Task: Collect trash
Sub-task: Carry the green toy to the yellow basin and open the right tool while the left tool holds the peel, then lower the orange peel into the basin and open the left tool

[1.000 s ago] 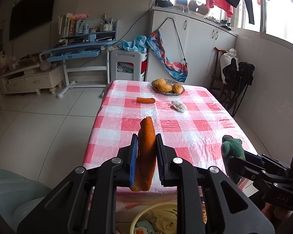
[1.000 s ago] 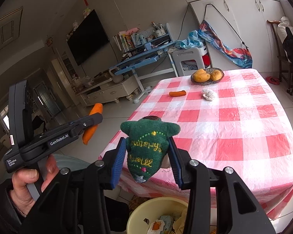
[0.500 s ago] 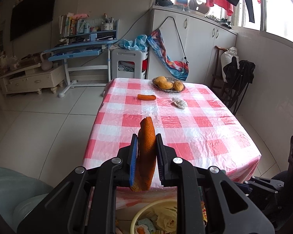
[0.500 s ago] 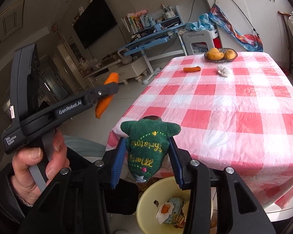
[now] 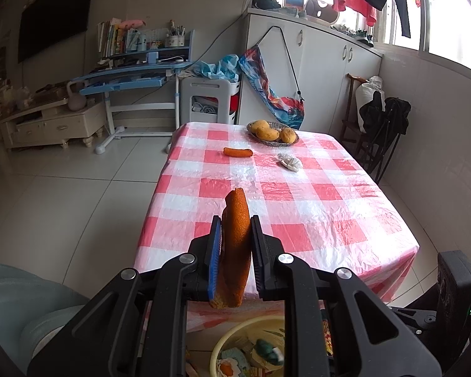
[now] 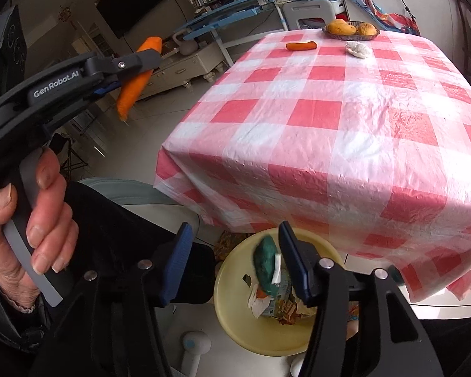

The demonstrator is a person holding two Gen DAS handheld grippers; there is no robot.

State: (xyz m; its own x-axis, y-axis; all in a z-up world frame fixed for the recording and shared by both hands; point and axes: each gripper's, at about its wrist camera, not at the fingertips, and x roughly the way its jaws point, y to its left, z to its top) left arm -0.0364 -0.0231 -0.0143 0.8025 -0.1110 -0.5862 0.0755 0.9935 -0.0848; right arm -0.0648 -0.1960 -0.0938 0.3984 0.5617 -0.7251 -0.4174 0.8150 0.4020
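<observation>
While the green cloth toy (image 6: pixel 264 262) lay blurred over the yellow bin (image 6: pixel 235 323), free of both pads, the right hand-held gripper (image 6: pixel 235 262) above it was opening its jaws. Left of it, the left hand-held gripper (image 5: pixel 234 248) was clamped on a carrot (image 5: pixel 235 238). Beyond the bin stood the table (image 6: pixel 361 132), with another carrot (image 6: pixel 300 46), crumpled paper (image 6: pixel 358 49) and a fruit bowl (image 6: pixel 351 29) at its far end.
</observation>
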